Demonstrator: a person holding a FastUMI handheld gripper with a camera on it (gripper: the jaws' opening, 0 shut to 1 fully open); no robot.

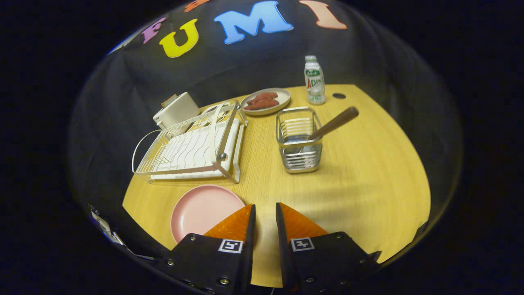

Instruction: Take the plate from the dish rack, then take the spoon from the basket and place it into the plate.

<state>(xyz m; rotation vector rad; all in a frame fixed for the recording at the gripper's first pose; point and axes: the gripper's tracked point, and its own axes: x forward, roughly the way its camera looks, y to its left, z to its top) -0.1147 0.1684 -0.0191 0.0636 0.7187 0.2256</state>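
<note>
A pink plate point(202, 209) lies flat on the wooden table point(368, 176), just left of my left finger and in front of the white wire dish rack point(192, 147). The rack holds no dishes. Beyond my fingers and a little to the right stands a wire basket point(298, 141). A spoon point(332, 122) with a wooden handle leans out of it toward the right, its bowl down inside. My gripper point(265, 211) hovers above the table with a narrow gap between its fingers and nothing held.
A white toaster point(177, 108) sits behind the rack. A beige plate with reddish food point(265, 101) and a small white bottle point(314, 80) stand at the far edge, near a round hole point(339, 96) in the table.
</note>
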